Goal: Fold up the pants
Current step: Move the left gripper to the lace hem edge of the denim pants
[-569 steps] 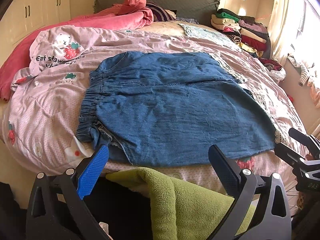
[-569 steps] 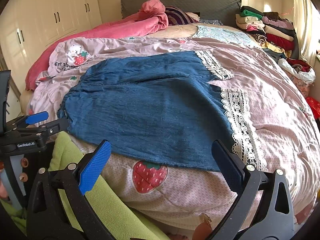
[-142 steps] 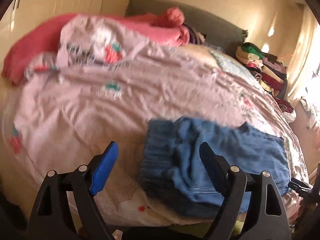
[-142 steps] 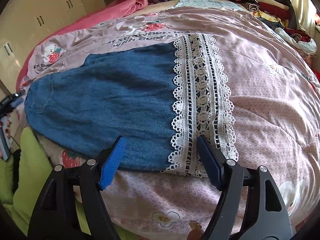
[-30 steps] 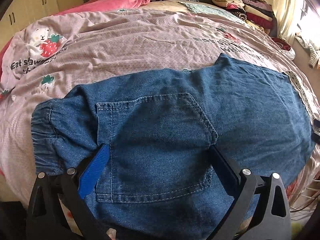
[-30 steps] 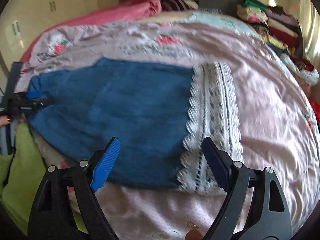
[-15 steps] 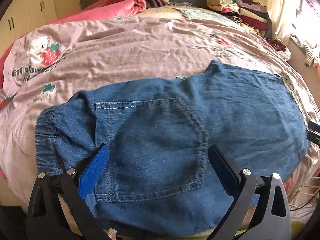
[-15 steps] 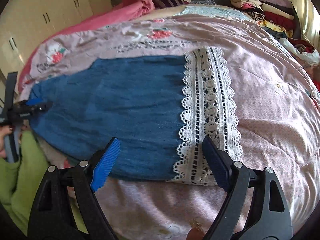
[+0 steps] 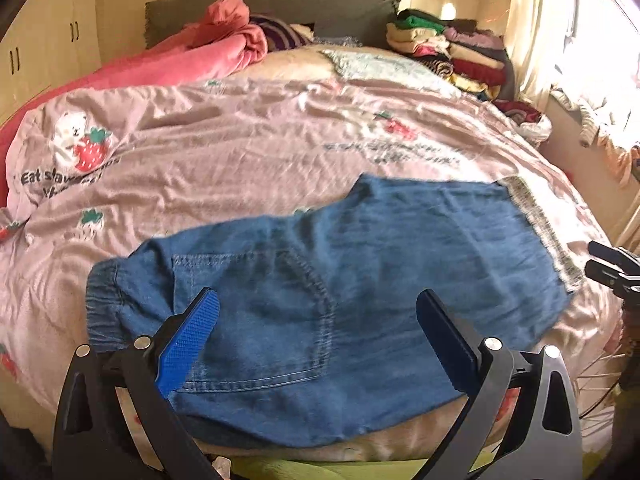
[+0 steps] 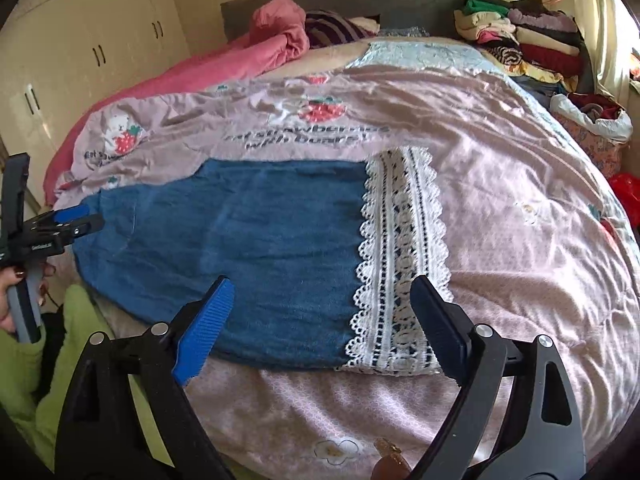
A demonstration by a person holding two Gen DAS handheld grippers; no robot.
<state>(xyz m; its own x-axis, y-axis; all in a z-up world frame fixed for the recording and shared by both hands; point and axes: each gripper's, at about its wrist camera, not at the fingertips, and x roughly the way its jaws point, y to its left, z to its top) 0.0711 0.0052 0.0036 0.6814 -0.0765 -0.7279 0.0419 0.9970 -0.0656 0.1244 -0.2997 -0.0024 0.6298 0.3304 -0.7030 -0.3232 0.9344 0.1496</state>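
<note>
The denim pants (image 9: pixel 340 280) lie flat across the near part of the bed's pink quilt (image 9: pixel 240 152), already doubled leg on leg, the elastic waistband (image 9: pixel 102 304) to the left and the white lace hem (image 10: pixel 400 256) to the right. The left gripper (image 9: pixel 316 332) hangs over the back pocket (image 9: pixel 256 312) with its jaws wide and nothing between them; the right gripper (image 10: pixel 320 312) hangs over the hem end, also wide and empty. The cloth looks soft and light but with some body, so it should drape and keep a crease; the lace is likely the flimsy part and could snag. The thick waistband and the denim just inside the lace seem the best holds. The near edge of the pants runs close to the mattress edge, so pulling toward the person risks a slide off. Beyond the pants the quilt is bare up to the pink blanket (image 10: pixel 256 56) and the stacked clothes (image 10: pixel 528 40), which leaves room to fold away from the edge
</note>
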